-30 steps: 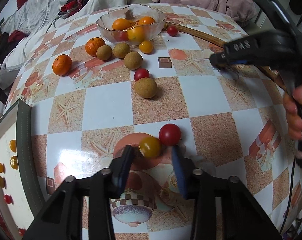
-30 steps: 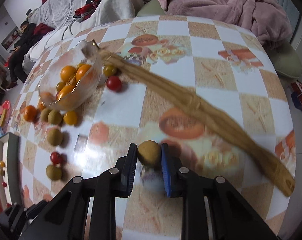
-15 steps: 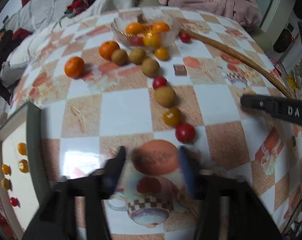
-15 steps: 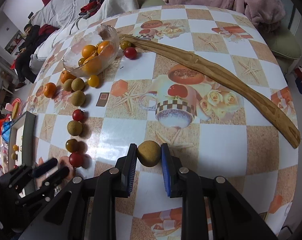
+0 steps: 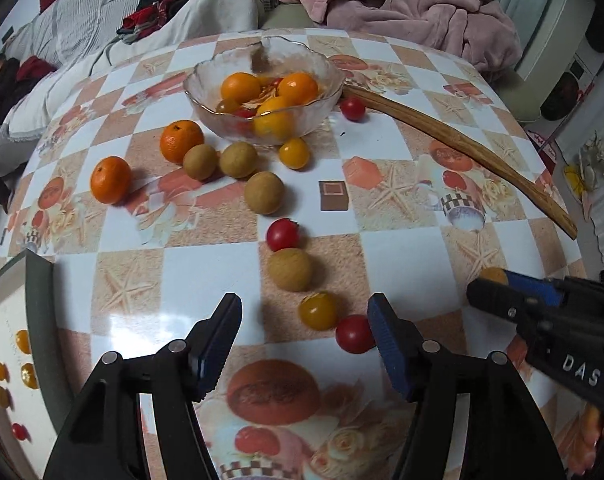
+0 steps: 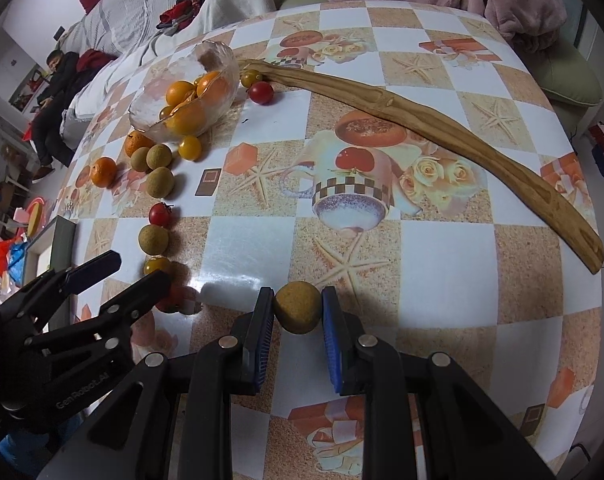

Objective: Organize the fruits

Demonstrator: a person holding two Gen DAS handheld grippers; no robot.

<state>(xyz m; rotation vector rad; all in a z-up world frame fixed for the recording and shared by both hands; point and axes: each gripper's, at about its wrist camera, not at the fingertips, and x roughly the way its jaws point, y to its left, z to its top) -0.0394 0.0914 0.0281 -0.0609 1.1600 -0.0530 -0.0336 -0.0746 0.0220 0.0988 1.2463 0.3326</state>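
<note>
Right gripper point(image 6: 298, 312) pinches a brown round fruit point(image 6: 297, 307) above the bench point(image 6: 442, 264); left gripper point(image 5: 304, 330) spread, empty, near a fruit row along the bench's near edge.

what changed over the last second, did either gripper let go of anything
The left gripper let go of the yellow cherry tomato, which now lies on the table in the line between a longan and a red cherry tomato; its jaws stand open and empty. The right gripper stays shut on its longan and has carried it toward that line. The glass bowl and wooden stick have not moved.
</note>
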